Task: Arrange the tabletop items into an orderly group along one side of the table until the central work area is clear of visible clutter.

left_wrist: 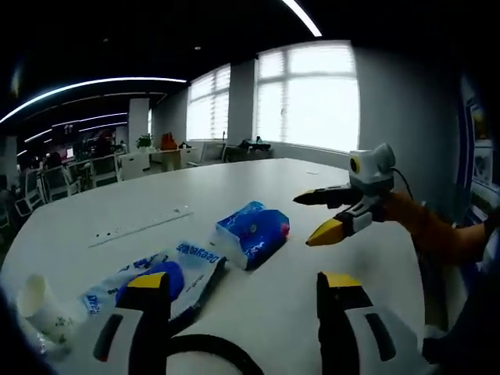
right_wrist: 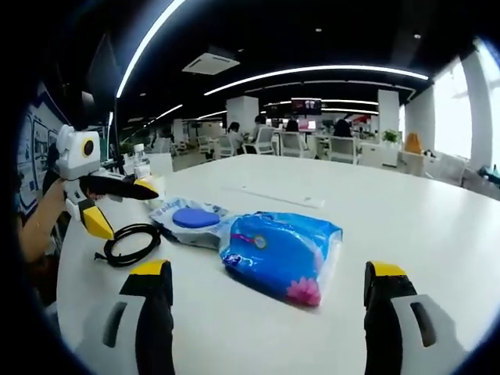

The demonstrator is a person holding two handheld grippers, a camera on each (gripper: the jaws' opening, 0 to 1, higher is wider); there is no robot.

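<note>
Right tongs held spread before a blue tissue pack on the white table, left tongs spread above a black cable, blue disc lying on a flat wrapper, paper cup near the table's edge.

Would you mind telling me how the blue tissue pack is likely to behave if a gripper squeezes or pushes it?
The blue tissue pack looks soft and puffy, so it would probably dent under the jaws. Its glossy wrap may be slippery. It lies flat on the white table, so a push should slide it, not roll it.
</note>
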